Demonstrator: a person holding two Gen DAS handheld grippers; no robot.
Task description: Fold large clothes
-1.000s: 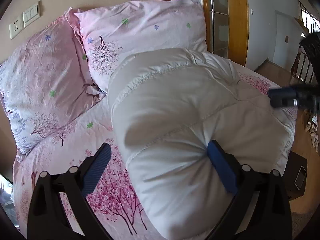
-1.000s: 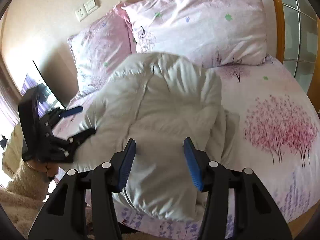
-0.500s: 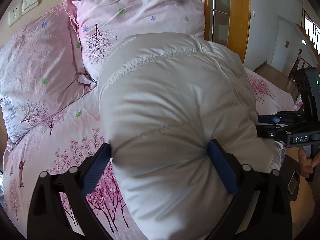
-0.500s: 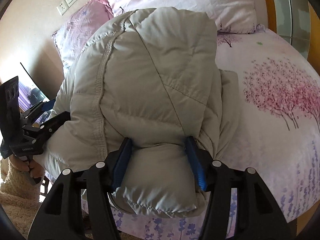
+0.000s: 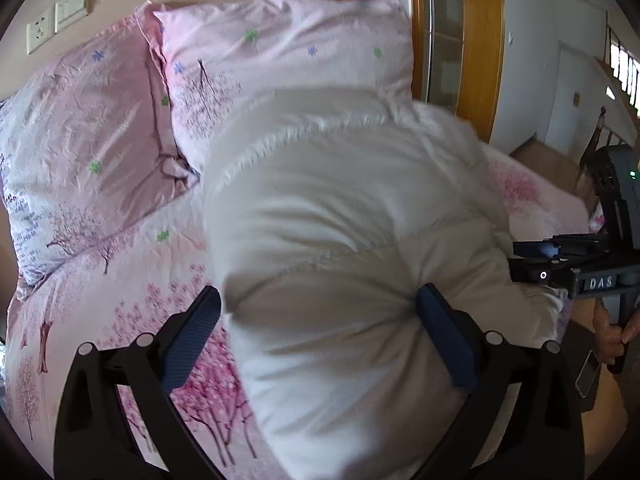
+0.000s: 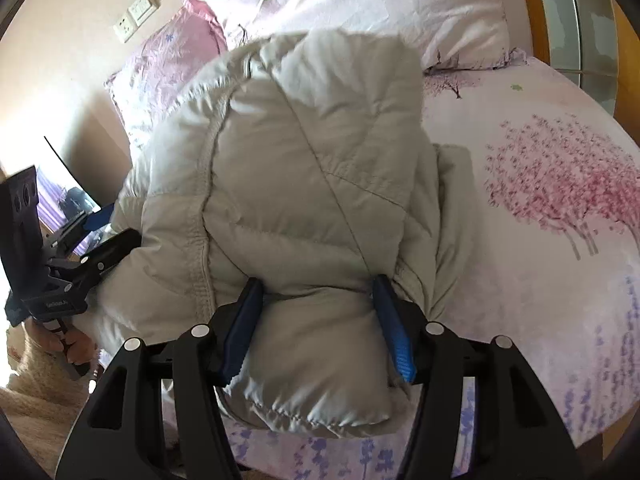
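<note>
Quilted off-white down jacket, bulky, lay bunched on a bed with a pink cherry-blossom printed sheet, its far end near two pink floral pillows. Right gripper, black frame with blue pads: jaws about half spread, lately widened slightly, pinching a thick fold of the jacket's near hem, both pads pressed into the padding. Left gripper, same make: jaws wide, right pad sunk into the jacket's other near corner, left pad just touching it. Step judged: carrying the near hem over toward the pillows to halve the garment. Next move would call for both ends travelling together, then a level lay-down and release.
</note>
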